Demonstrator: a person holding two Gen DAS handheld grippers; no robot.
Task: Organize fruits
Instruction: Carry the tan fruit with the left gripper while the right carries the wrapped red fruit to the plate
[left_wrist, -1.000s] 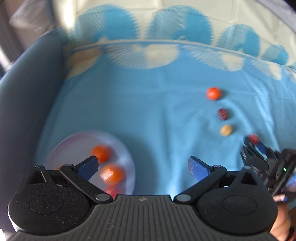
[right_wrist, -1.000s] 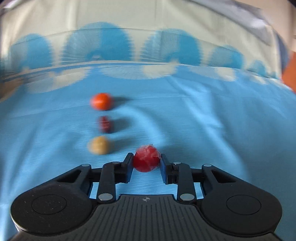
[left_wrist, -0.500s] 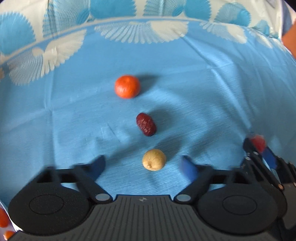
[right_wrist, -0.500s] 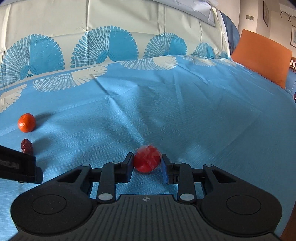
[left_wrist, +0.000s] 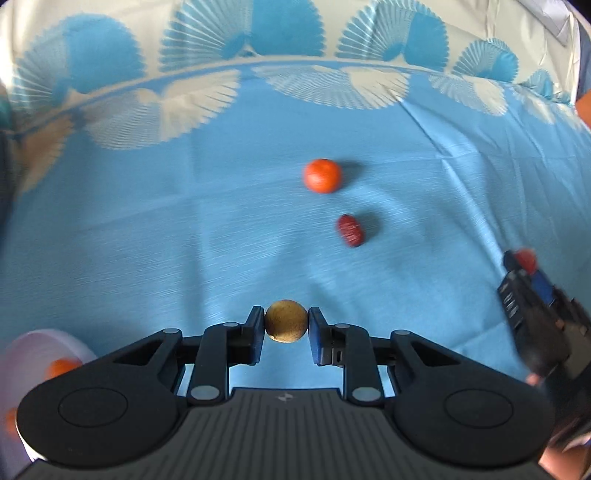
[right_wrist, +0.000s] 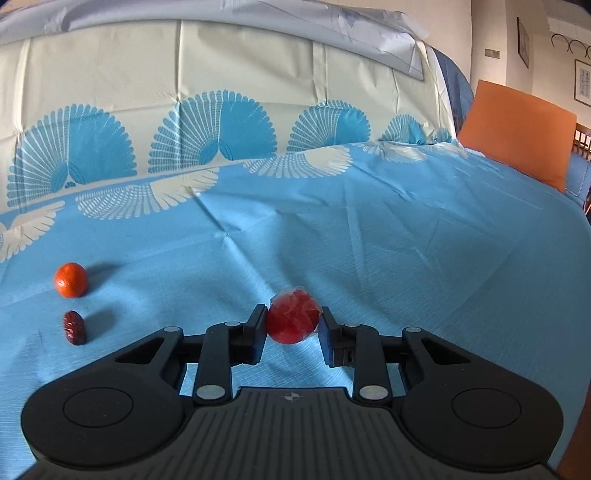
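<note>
My left gripper (left_wrist: 286, 322) is shut on a small tan round fruit (left_wrist: 286, 320), just above the blue cloth. An orange tangerine (left_wrist: 322, 175) and a dark red date (left_wrist: 350, 230) lie on the cloth beyond it. My right gripper (right_wrist: 293, 322) is shut on a red wrapped round fruit (right_wrist: 293, 316); it also shows at the right edge of the left wrist view (left_wrist: 526, 266). In the right wrist view the tangerine (right_wrist: 71, 279) and the date (right_wrist: 74, 327) lie far to the left.
A clear plate (left_wrist: 22, 354) holding orange fruits sits at the lower left of the left wrist view. The blue patterned cloth (right_wrist: 406, 240) covers the surface. An orange cushion (right_wrist: 517, 133) stands at the back right.
My left gripper swung from the plate to the tan fruit and closed on it. My right gripper kept hold of the red fruit and turned right.
</note>
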